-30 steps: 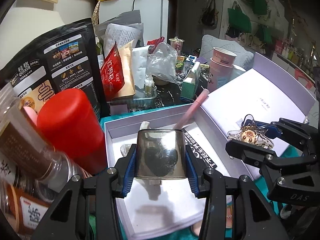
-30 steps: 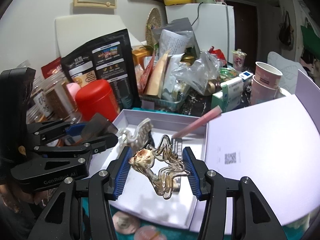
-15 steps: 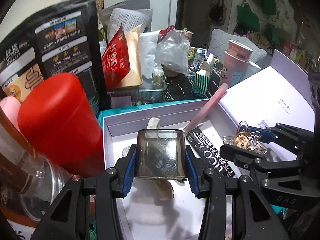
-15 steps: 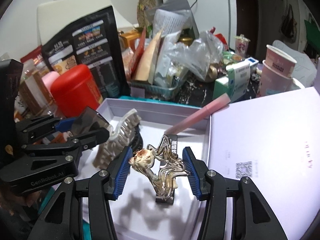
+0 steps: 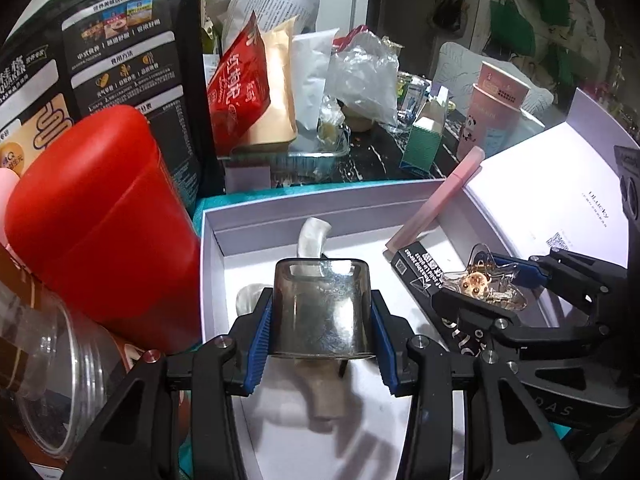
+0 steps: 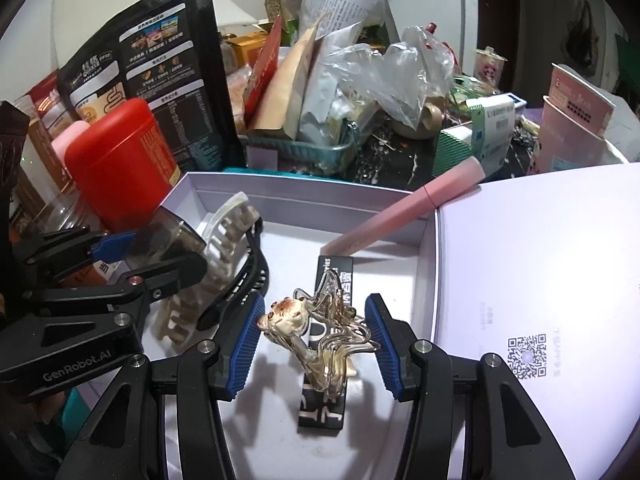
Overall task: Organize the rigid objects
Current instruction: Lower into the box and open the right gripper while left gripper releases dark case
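Note:
My left gripper (image 5: 320,330) is shut on a smoky translucent hair clip (image 5: 320,312) and holds it just above the floor of the open white box (image 5: 280,210). It also shows in the right wrist view (image 6: 160,248). My right gripper (image 6: 316,344) is shut on a clear goldfish-shaped hair clip (image 6: 320,336) over the box, above a black carton (image 6: 326,400). A cream claw clip (image 6: 224,260) and a black clip (image 6: 248,280) lie in the box beside the left gripper. A pink tube (image 6: 404,212) leans on the box's far right corner.
A red canister (image 5: 104,232) stands tight against the box's left wall, with a clear jar (image 5: 52,364) in front of it. The open box lid (image 6: 540,280) lies to the right. Bags, a foil tray (image 5: 288,148), a green carton (image 5: 424,140) and paper cups (image 5: 496,108) crowd behind.
Both grippers have moved forward and down into the box with their clips still held. The left wrist view now looks lower and closer to the box floor.

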Available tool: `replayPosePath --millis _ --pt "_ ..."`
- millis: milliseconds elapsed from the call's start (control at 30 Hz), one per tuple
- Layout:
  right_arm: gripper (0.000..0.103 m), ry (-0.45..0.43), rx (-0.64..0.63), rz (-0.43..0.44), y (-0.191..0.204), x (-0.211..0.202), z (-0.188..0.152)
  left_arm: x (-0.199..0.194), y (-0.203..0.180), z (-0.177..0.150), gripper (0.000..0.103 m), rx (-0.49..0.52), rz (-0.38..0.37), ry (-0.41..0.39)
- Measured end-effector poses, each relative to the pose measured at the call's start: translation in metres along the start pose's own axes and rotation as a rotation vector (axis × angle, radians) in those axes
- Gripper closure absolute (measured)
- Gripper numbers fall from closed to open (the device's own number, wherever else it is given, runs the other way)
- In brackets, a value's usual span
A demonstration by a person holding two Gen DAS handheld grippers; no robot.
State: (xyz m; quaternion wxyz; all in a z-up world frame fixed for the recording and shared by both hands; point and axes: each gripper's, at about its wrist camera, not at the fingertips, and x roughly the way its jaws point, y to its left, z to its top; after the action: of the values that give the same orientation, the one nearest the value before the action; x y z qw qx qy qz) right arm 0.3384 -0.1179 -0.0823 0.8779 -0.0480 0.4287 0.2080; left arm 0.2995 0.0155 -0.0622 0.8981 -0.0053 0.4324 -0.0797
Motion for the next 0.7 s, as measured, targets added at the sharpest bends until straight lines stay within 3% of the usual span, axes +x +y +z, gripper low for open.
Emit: replayPosePath --millis 700 --pt "0.051 0.044 -0.029 -0.039 0.0044 0.0075 0.0027 0.0086 -0.0026 0.0004 0.058 0.004 0.036 0.051"
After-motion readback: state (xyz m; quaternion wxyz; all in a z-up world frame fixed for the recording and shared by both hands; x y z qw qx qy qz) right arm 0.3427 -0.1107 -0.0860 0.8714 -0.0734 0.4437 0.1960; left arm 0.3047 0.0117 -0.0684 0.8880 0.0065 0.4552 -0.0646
